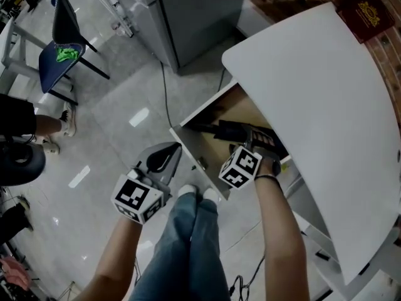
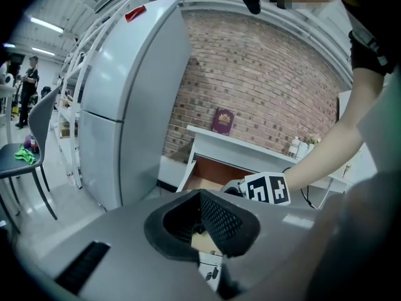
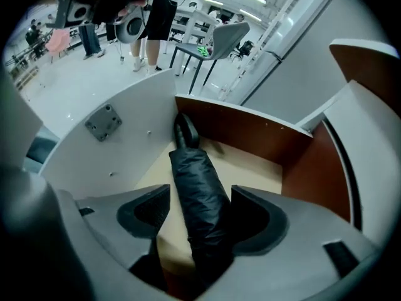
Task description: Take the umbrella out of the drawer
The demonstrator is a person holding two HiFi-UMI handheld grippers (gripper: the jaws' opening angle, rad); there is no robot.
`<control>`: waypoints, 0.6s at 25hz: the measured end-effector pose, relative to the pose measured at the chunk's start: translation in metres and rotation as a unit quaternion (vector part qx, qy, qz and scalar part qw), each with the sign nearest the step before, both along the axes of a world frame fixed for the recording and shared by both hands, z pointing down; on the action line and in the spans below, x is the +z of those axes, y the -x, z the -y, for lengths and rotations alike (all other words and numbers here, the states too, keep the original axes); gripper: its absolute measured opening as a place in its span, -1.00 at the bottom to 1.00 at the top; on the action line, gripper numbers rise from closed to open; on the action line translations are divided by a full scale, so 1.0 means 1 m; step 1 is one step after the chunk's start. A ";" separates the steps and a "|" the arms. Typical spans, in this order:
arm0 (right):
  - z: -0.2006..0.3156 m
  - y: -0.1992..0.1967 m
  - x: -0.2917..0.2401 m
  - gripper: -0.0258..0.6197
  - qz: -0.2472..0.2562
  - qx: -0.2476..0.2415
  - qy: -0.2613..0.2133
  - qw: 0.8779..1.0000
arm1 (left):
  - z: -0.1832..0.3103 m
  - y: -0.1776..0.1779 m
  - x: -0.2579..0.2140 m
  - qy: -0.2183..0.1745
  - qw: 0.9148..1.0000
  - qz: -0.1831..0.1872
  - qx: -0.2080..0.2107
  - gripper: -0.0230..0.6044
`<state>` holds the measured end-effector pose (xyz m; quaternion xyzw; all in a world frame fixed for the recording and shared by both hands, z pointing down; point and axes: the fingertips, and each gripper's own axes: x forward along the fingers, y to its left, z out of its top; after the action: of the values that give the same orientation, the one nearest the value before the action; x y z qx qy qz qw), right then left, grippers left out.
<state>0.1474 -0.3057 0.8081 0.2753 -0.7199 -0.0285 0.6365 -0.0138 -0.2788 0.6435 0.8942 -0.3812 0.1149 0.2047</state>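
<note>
Grey fridge [image 1: 200,17] as reference — brick wall [image 2: 263,86] stood just right of it, white tabletop [image 1: 313,105] further right, maroon booklet [image 1: 366,12] on top. Dark chair [image 1: 59,61] sat well left, green item [image 1: 66,54] on its seat — black cable [image 1: 165,99] ran from the fridge's base.

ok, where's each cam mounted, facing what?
Head view: on the person's head, steeply down at open drawer and umbrella; shows forearms, legs, left hand-held gripper, right hand-held gripper.
Left gripper view: on that hand-held gripper, roughly level toward fridge and brick wall; shows its shut jaws, the person's right arm.
Right gripper view: on that hand-held gripper, down into the drawer; umbrella between its open jaws.
Shared: drawer in all three; umbrella in head and right gripper views.
</note>
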 end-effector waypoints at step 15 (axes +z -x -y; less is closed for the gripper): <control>0.022 -0.023 0.057 0.02 -0.112 -0.072 0.030 0.991 | 0.004 0.018 0.030 0.034 0.999 -0.002 -0.042 -0.95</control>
<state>0.1700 -0.3275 0.8655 0.1982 -0.6623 -0.0834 0.7178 -0.0317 -0.2825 0.6735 0.8702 -0.4140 0.1168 0.2403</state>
